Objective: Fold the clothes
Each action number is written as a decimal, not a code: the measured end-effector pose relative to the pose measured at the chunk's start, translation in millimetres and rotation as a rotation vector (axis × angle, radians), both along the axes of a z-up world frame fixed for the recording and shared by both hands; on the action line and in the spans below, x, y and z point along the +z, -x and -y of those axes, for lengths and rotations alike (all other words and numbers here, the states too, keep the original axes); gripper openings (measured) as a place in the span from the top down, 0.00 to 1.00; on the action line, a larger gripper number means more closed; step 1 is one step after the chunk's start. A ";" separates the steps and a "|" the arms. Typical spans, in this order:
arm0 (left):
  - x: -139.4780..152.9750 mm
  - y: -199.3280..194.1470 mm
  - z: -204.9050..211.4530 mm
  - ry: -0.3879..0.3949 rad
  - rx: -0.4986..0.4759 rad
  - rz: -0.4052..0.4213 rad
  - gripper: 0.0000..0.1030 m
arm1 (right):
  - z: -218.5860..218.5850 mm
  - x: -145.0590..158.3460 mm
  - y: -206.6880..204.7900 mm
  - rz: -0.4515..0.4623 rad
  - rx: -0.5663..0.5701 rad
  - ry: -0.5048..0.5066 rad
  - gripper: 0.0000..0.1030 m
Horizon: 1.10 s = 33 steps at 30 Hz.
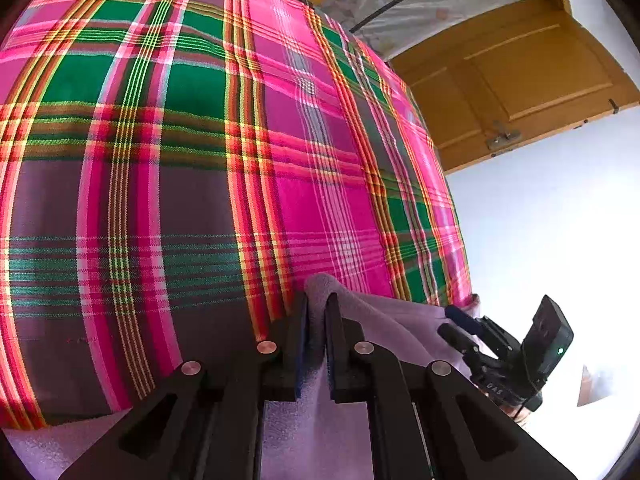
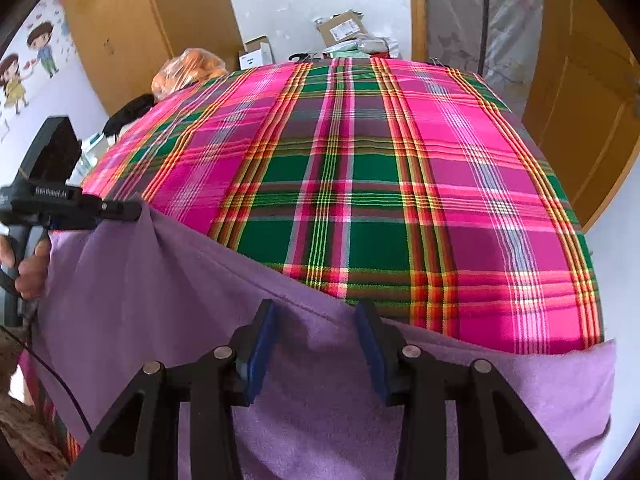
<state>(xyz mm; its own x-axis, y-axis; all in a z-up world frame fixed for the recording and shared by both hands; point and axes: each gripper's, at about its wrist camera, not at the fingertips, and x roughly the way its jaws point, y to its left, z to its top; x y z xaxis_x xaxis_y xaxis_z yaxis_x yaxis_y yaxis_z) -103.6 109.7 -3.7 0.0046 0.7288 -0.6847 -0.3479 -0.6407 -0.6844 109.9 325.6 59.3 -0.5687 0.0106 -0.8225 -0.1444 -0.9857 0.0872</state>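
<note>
Lilac cloth strung across the near edge of the plaid bed

Lilac fleece cloth (image 2: 168,280) is what I'm working, and it sits at the near side of the plaid bedspread (image 2: 360,168), its top hem running as a long line from upper left down to lower right in my right wrist view. That hem is its long axis, roughly crosswise to the way both grippers look. Below the hem the fabric drapes toward me and off the bed edge.

My left gripper (image 1: 317,312) is clamped on a bunched fold of the cloth (image 1: 352,312); the fabric rises in a small hump between the two fingers, which are nearly together. From the right wrist camera I see that same tool at far left, pinching the cloth's upper corner, with a hand (image 2: 28,268) around its grip.

My right gripper (image 2: 316,328) has its jaws spread wide, blue pads (image 2: 260,344) apart, with the hem lying between them and nothing pinched.

Beyond the bed stand a wooden door (image 1: 520,76) and cardboard boxes (image 2: 340,28).
</note>
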 end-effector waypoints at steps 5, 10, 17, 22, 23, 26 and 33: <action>3.4 -1.7 2.4 -0.004 0.001 0.003 0.92 | -1.1 6.0 3.8 -0.032 -0.020 -0.028 0.98; 4.2 -3.0 3.6 -0.012 0.009 0.003 0.92 | -3.1 12.0 8.5 -0.069 -0.050 -0.061 0.99; 0.6 -4.3 7.5 -0.014 0.023 0.016 0.92 | -24.1 4.0 -0.9 -0.038 -0.117 -0.012 0.99; 1.2 -4.6 7.0 -0.014 0.016 0.014 0.92 | -55.7 16.5 -39.4 -0.079 -0.246 -0.045 0.83; 1.2 -4.9 6.7 -0.015 0.017 0.015 0.92 | -63.0 17.7 -47.0 -0.082 -0.274 -0.050 0.76; 0.8 -3.2 3.6 -0.016 0.019 0.017 0.92 | -86.6 15.0 -67.0 -0.074 -0.362 -0.019 0.67; -0.1 -3.0 5.0 -0.020 0.027 0.021 0.91 | -109.5 -6.6 -82.8 -0.012 -0.441 -0.013 0.62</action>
<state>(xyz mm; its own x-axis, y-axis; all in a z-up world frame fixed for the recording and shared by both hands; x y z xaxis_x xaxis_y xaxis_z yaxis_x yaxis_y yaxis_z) -100.6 104.6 -3.8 -0.0013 0.7421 -0.6702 -0.3158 -0.6362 -0.7039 192.7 435.2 52.6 -0.5174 0.2647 -0.8138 -0.5503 -0.8311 0.0796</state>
